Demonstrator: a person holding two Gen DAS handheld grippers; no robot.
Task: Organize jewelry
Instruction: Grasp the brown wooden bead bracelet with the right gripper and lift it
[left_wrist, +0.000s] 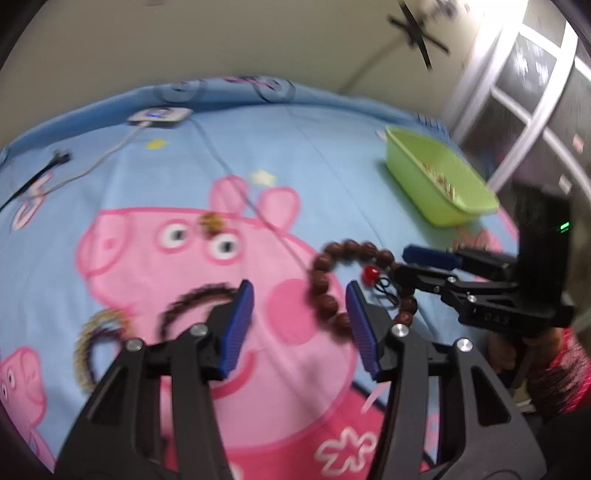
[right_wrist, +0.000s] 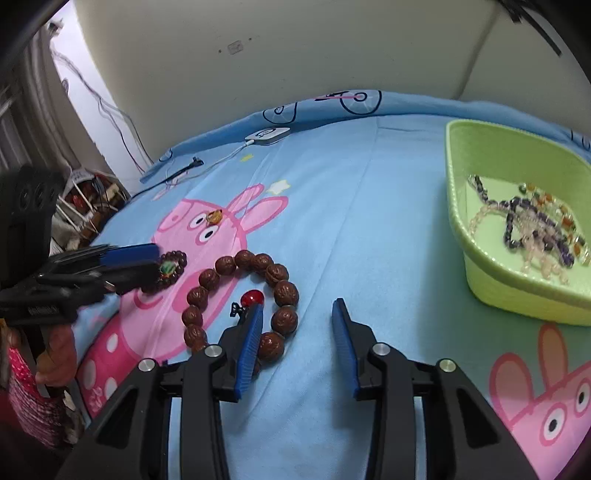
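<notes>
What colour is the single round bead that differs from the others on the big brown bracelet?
Red, on the bracelet; the bead shows best in the right wrist view.

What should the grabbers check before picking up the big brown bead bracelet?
1. Right gripper open: ok, fingers wide apart.
2. Big brown bead bracelet free on the blue sheet: ok, nothing holds it.
3. Bracelet between the right fingers: not ok, only one finger touches its edge.
4. Green bin has room: ok, bead strings inside, space left.
5. Left gripper out of the way: cannot tell, it is open near the bracelet.
</notes>
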